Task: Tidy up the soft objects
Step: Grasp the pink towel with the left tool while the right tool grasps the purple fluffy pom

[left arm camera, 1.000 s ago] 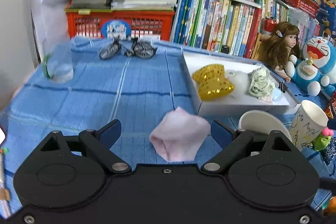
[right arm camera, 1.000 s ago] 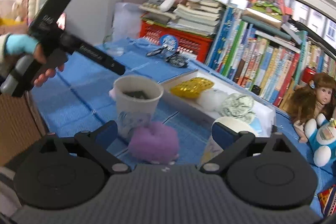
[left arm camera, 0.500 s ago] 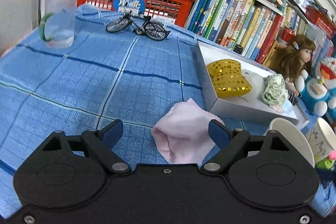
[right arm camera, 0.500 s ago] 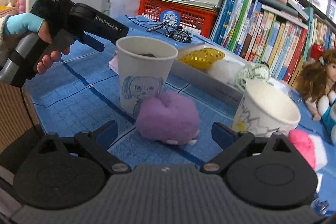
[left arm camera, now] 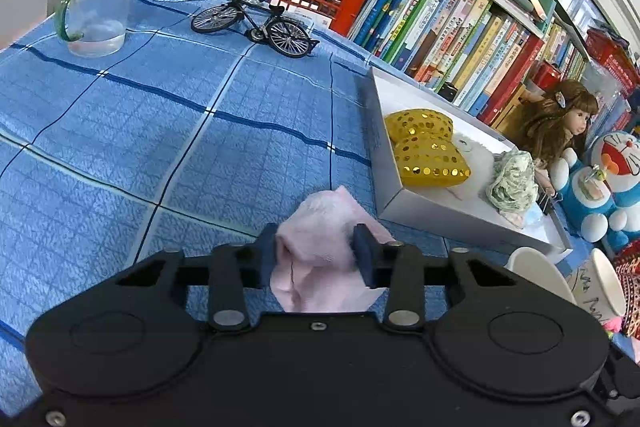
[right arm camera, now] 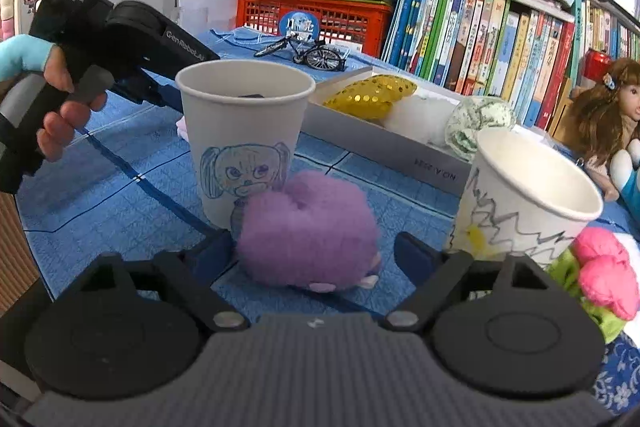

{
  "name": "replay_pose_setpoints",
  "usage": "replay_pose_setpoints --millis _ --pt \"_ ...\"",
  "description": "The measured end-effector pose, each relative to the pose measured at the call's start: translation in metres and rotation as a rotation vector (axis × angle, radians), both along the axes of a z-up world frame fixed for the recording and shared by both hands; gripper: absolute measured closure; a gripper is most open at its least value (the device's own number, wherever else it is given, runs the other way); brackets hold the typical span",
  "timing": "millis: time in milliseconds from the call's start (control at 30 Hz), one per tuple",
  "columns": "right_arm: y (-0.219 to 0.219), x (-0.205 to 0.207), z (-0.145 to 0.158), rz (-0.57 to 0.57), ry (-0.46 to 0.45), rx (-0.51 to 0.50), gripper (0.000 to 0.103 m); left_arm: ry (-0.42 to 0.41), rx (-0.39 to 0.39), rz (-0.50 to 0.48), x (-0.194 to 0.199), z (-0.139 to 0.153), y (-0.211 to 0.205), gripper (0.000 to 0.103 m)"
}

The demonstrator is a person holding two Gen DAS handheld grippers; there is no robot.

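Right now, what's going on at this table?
A person is sorting soft things with two handheld grippers. The left gripper is shut on a pink cloth lying on the blue tablecloth, just short of the white tray. The right gripper is open, its fingers either side of a purple plush in front of a paper cup. The tray already holds a gold pillow and other soft items.

Left gripper (left arm camera: 316, 247) now clamped on the pink cloth (left arm camera: 320, 239); right gripper (right arm camera: 314, 253) closer around the purple plush (right arm camera: 308, 231)
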State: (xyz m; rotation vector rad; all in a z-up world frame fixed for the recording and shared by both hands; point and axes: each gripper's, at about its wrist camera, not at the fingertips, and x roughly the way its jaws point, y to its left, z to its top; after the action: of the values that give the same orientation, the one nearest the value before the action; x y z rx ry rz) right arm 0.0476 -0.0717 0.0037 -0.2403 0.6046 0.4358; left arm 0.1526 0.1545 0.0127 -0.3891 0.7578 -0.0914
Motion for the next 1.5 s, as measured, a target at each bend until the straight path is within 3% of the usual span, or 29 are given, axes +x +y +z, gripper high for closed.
replay_pose_setpoints --millis 200,400,633,667,700,767,967,1100,1233,1333,1400,1433,1500 --pt "-0.002 0.000 0.000 0.005 0.029 0.015 0.032 -0.014 0.034 -0.037 -0.017 0.009 -0.002 0.083" --pt "-0.008 -0.010 0.003 0.014 0.037 0.008 0.033 -0.016 0.085 -0.088 -0.048 0.015 -0.004 0.084" --pt "-0.020 -0.028 0.009 0.005 0.046 -0.007 0.032 -0.045 0.214 -0.178 -0.094 0.021 -0.020 0.079" --pt "-0.022 -0.030 0.010 0.002 0.047 -0.007 0.030 -0.052 0.226 -0.187 -0.099 0.022 -0.022 0.073" --pt "-0.024 -0.032 0.010 -0.005 0.045 -0.003 0.022 -0.060 0.238 -0.195 -0.105 0.023 -0.025 0.060" --pt "-0.028 -0.035 0.010 -0.027 0.028 0.015 0.021 -0.070 0.256 -0.212 -0.113 0.023 -0.030 0.046" --pt "-0.037 -0.038 0.009 -0.091 -0.005 0.089 0.014 -0.120 0.368 -0.199 -0.120 0.017 -0.043 0.023" --pt "-0.032 -0.038 0.003 -0.104 -0.008 0.082 0.014 -0.155 0.430 -0.183 -0.115 0.011 -0.049 0.021" --pt "-0.026 -0.039 -0.002 -0.117 0.002 0.098 0.014 -0.143 0.423 -0.187 -0.107 0.003 -0.052 0.022" --pt "-0.023 -0.039 -0.004 -0.139 -0.009 0.098 0.014 -0.115 0.386 -0.181 -0.100 -0.003 -0.048 0.032" --pt "-0.024 -0.038 -0.005 -0.159 -0.010 0.111 0.014 -0.106 0.371 -0.158 -0.100 -0.006 -0.046 0.055" --pt "-0.025 -0.037 -0.006 -0.169 -0.009 0.113 0.015 -0.107 0.367 -0.154 -0.100 -0.007 -0.045 0.056" --pt "-0.026 -0.036 -0.006 -0.182 -0.006 0.116 0.029 -0.114 0.367 -0.156 -0.101 -0.006 -0.044 0.066"
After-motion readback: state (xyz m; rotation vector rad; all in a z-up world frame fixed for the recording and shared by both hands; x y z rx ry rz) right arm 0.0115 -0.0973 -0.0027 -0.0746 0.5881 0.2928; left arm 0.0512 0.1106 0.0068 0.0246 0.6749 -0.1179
